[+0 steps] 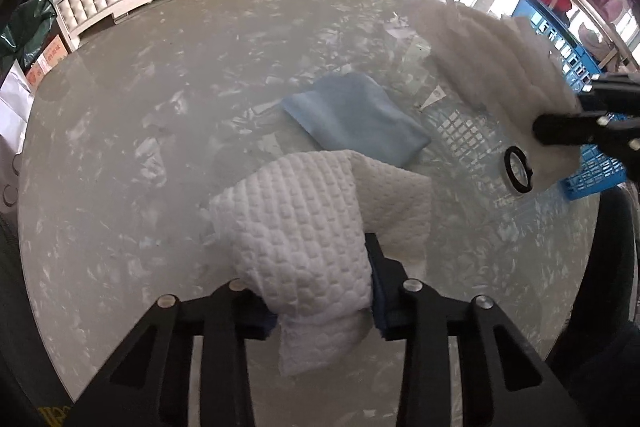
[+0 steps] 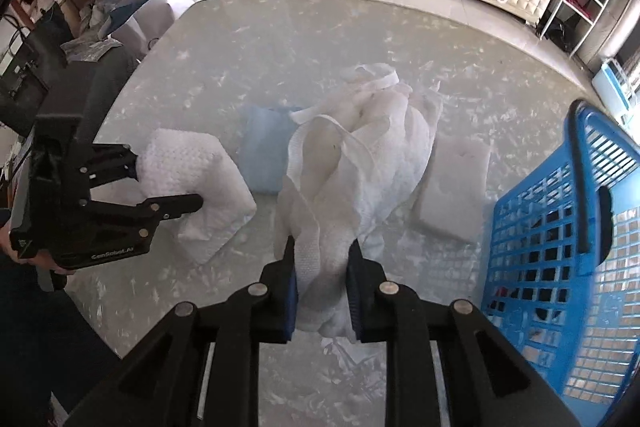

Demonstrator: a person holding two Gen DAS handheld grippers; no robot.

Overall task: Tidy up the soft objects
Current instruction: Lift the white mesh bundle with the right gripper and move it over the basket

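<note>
A: Left wrist view?
B: The left gripper [image 1: 320, 291] has its fingers pinching the quilted white cloth [image 1: 304, 227]; the blue basket [image 1: 592, 171] sits far off to their right, the blue cloth [image 1: 352, 115] ahead on the counter [image 1: 140, 107].
A: Right wrist view?
B: The right gripper [image 2: 322, 291] pinches the white mesh bundle [image 2: 360, 155], which hangs forward; the basket [image 2: 560, 247] is just right of those fingers, so the right hand looks nearer.

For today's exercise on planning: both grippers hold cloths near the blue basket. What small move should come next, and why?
Probably carry the right gripper sideways over the blue basket and release. It is shut on the white mesh cloth, the basket stands just to its right, and the left gripper only holds the quilted white cloth, farther away.
</note>
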